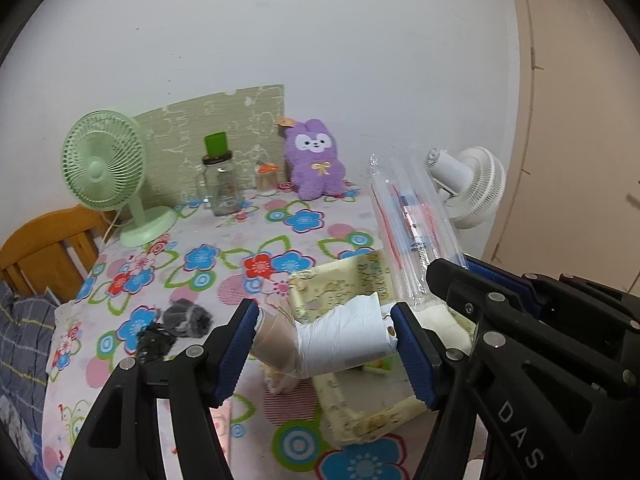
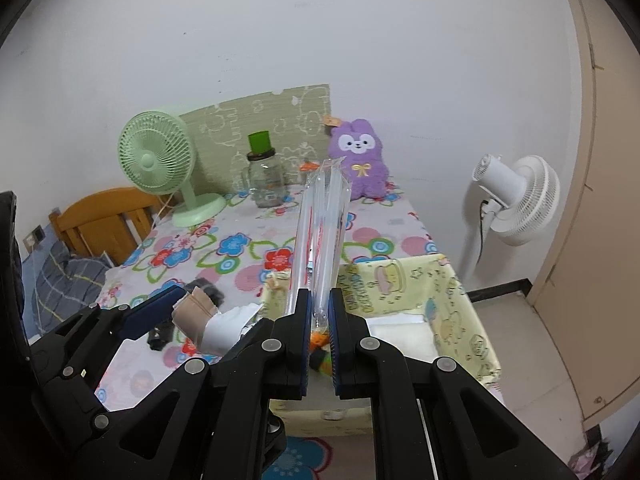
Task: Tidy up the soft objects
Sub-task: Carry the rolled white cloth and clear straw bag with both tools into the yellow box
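Over the flowered tablecloth [image 1: 280, 236], the left wrist view shows the left gripper [image 1: 326, 346] clamping a rolled white-and-tan cloth bundle [image 1: 340, 340] between its blue pads, just above the near rim of the yellow fabric basket [image 1: 368, 412]. Dark socks [image 1: 176, 328] lie on the cloth to the left, plain only here. At the far edge sit a purple plush rabbit [image 1: 316, 160] and a green fan [image 1: 104, 168].

From the right wrist view, the right gripper [image 2: 320, 324] pinches a clear plastic sleeve [image 2: 322, 224] standing upright, jaws nearly together. This view alone reveals the basket's interior, with something orange and green beneath the fingers.
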